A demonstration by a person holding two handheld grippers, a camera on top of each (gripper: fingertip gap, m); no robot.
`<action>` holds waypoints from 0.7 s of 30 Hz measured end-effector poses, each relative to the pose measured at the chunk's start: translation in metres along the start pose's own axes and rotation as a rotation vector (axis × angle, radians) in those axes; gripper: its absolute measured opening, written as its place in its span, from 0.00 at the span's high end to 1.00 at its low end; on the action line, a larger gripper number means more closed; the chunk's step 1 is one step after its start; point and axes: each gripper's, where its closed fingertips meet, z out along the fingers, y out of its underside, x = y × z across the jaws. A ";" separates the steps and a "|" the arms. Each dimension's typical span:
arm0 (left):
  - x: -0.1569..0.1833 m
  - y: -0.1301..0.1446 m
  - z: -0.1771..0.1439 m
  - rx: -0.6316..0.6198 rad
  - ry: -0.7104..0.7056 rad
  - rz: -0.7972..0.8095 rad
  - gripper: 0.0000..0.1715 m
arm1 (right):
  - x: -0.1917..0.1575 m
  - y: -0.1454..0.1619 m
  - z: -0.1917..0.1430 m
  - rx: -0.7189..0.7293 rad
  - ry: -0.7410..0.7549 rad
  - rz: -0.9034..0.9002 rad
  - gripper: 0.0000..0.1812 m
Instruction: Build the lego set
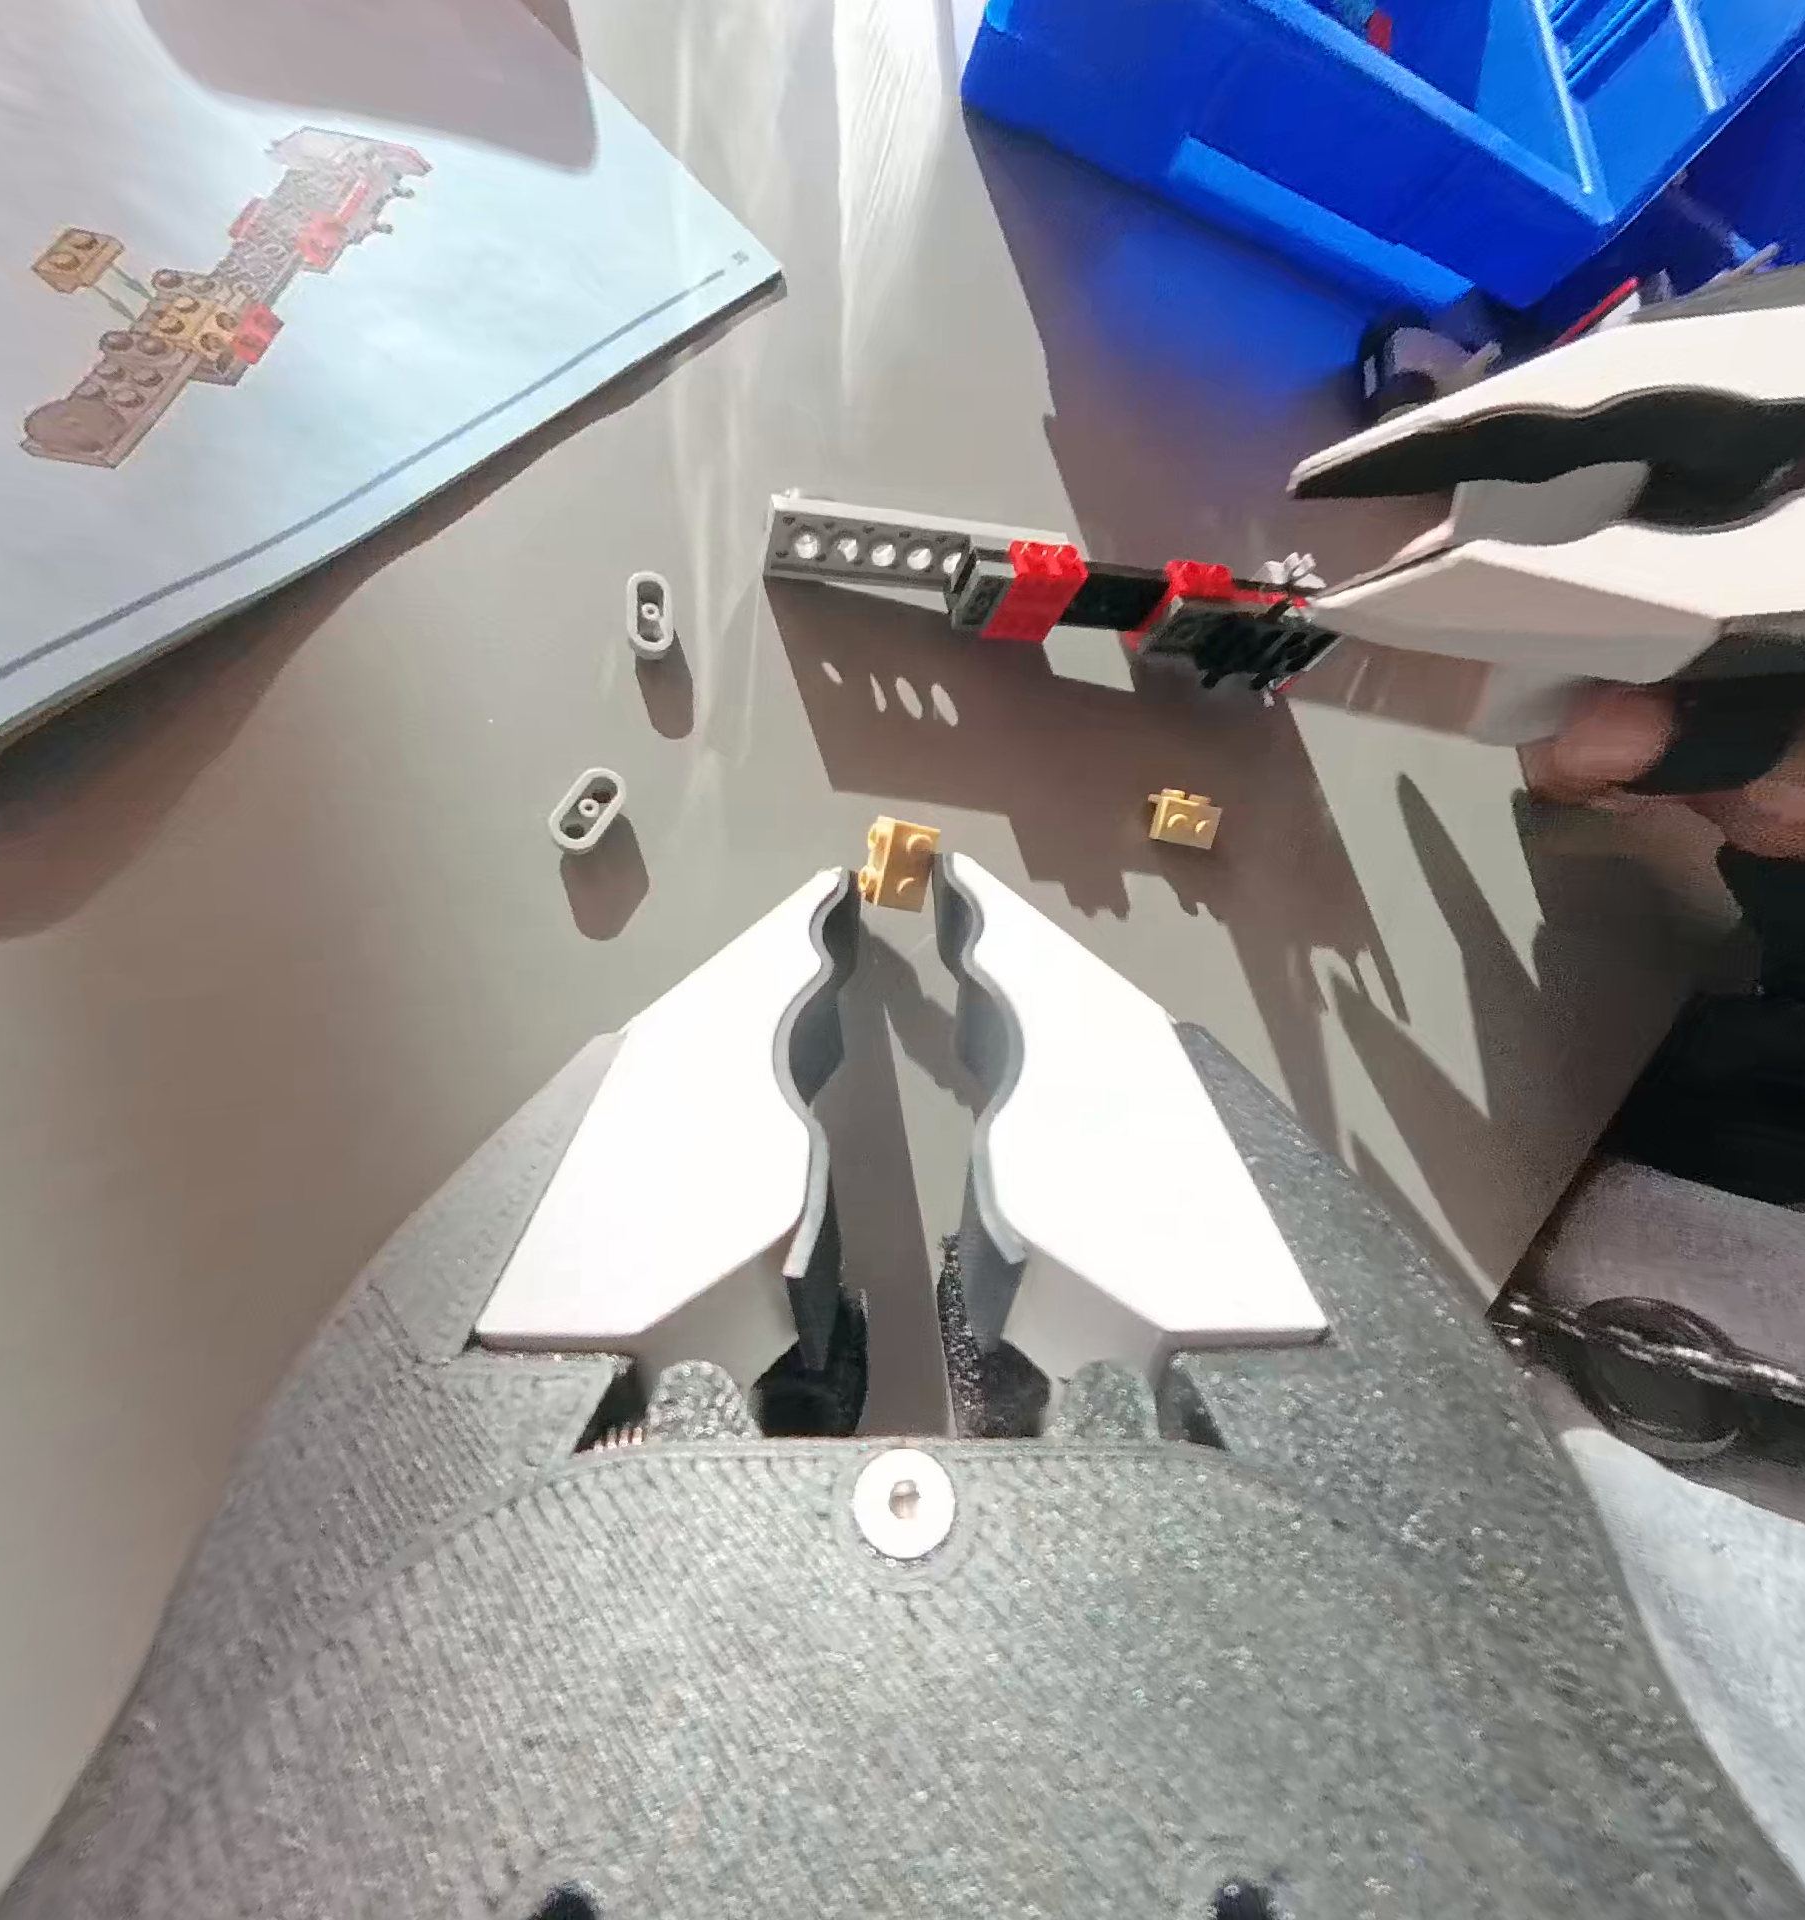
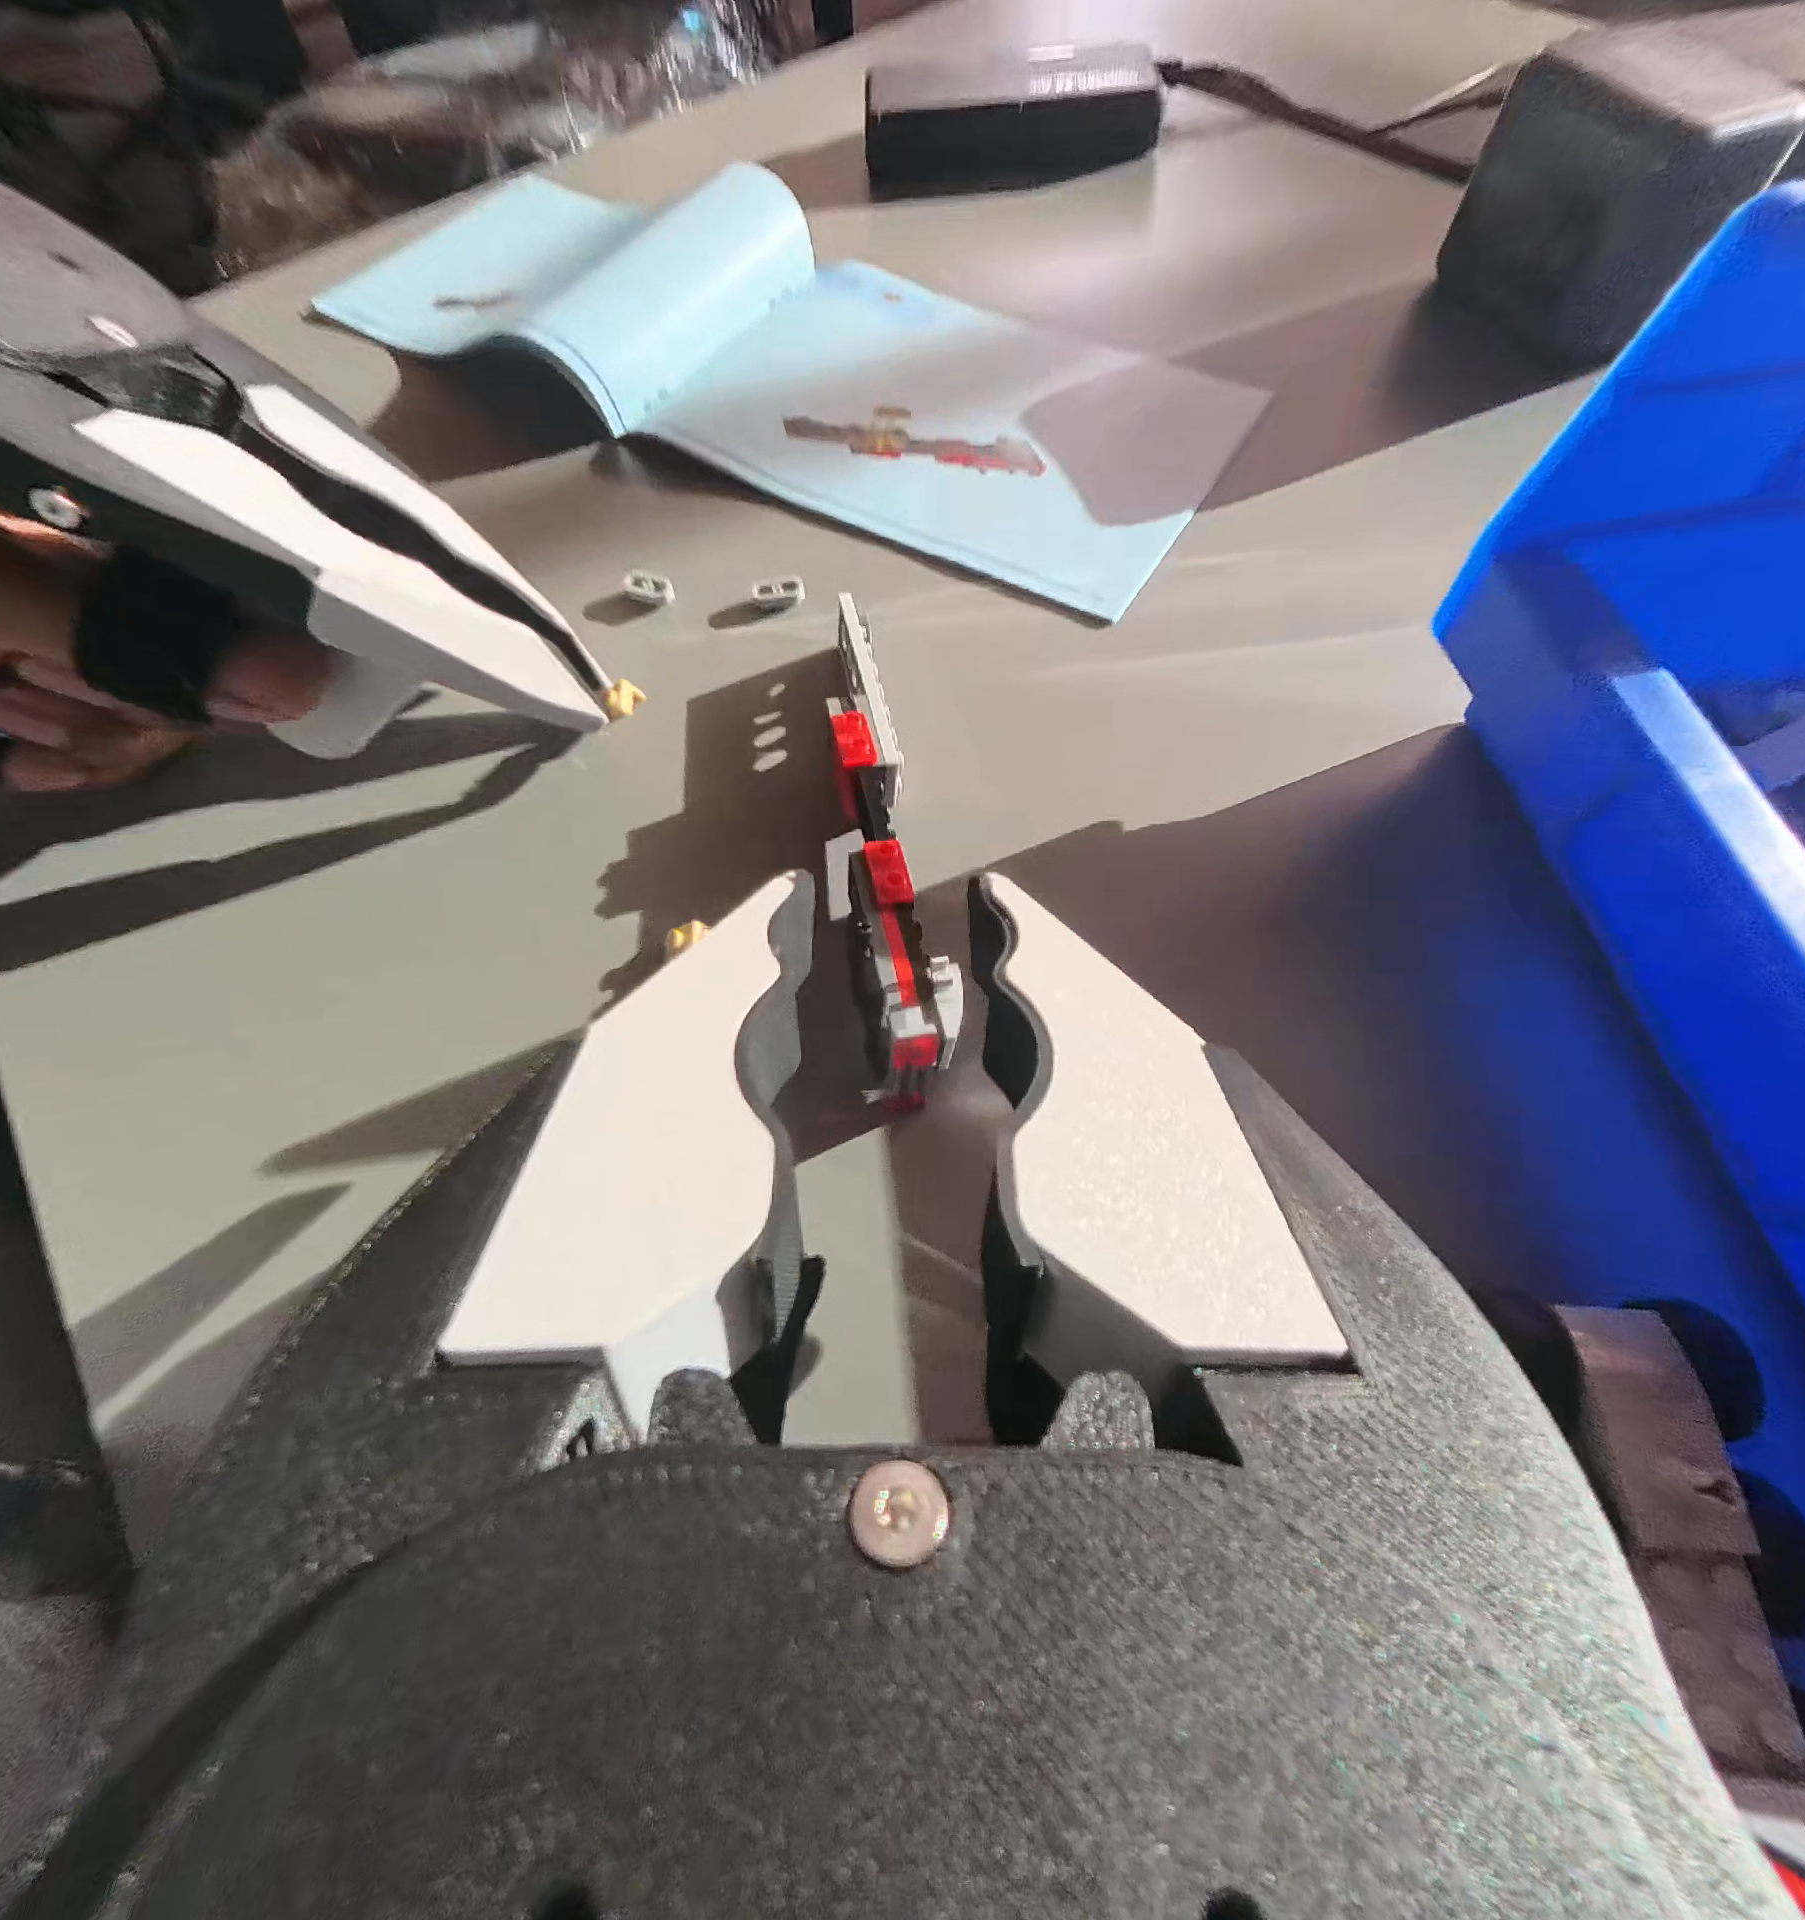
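A long lego assembly (image 1: 1043,592) of grey, black and red pieces lies on the grey table. In the right wrist view its near end (image 2: 903,997) lies between my right gripper's fingers without touching them. My right gripper (image 2: 890,883) is open; it also shows in the left wrist view (image 1: 1308,540). My left gripper (image 1: 898,878) is shut on a small tan brick (image 1: 900,862) at its tips, low over the table; the right wrist view shows this gripper (image 2: 602,707) and the brick (image 2: 626,696) too. A second tan brick (image 1: 1184,821) lies loose, partly hidden in the right wrist view (image 2: 685,935).
Two grey oval pieces (image 1: 651,613) (image 1: 586,808) lie left of the assembly. An open instruction booklet (image 1: 358,312) (image 2: 877,416) lies beyond them. A blue bin (image 1: 1397,156) (image 2: 1656,623) stands at the right. A black box (image 2: 1012,114) sits at the far edge.
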 end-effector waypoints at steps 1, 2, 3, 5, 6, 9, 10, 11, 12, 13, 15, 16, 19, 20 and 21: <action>0.001 -0.001 -0.001 0.010 0.004 0.004 0.91 | 0.001 0.002 0.004 -0.021 0.009 -0.017 0.82; 0.000 -0.002 -0.001 0.013 0.002 0.004 0.91 | 0.002 0.003 0.007 -0.044 0.017 -0.030 0.83; 0.000 -0.002 -0.001 0.008 0.008 0.001 0.91 | 0.003 0.006 0.011 -0.072 0.020 -0.040 0.83; 0.001 -0.001 0.000 0.001 0.027 -0.008 0.89 | 0.001 0.011 0.016 -0.120 0.000 -0.068 0.86; 0.001 -0.001 -0.001 0.005 0.035 -0.016 0.88 | 0.000 0.013 0.018 -0.136 -0.009 -0.089 0.89; 0.001 -0.003 -0.005 0.023 0.071 -0.050 0.85 | 0.002 0.011 0.023 -0.146 -0.003 -0.177 0.90; 0.001 -0.004 -0.007 0.037 0.086 -0.065 0.85 | 0.004 0.011 0.024 -0.146 0.012 -0.220 0.90; 0.001 -0.004 -0.009 0.048 0.095 -0.078 0.85 | 0.008 0.010 0.025 -0.147 0.035 -0.271 0.90; -0.001 -0.004 -0.011 0.055 0.097 -0.090 0.85 | 0.012 0.009 0.026 -0.148 0.059 -0.335 0.90; -0.003 -0.003 -0.013 0.060 0.095 -0.098 0.85 | 0.016 0.008 0.026 -0.145 0.085 -0.413 0.90; -0.006 -0.002 -0.018 0.075 0.084 -0.110 0.85 | 0.021 0.006 0.024 -0.135 0.149 -0.610 0.90; -0.008 -0.002 -0.021 0.083 0.082 -0.117 0.85 | 0.021 0.008 0.024 -0.138 0.171 -0.708 0.90; -0.009 -0.001 -0.027 0.113 0.089 -0.145 0.84 | 0.015 0.010 0.022 -0.120 0.194 -0.873 0.90; -0.009 0.000 -0.029 0.121 0.090 -0.159 0.84 | 0.012 0.012 0.022 -0.121 0.185 -0.882 0.89; -0.009 0.001 -0.030 0.128 0.095 -0.171 0.83 | 0.010 0.013 0.021 -0.123 0.177 -0.875 0.89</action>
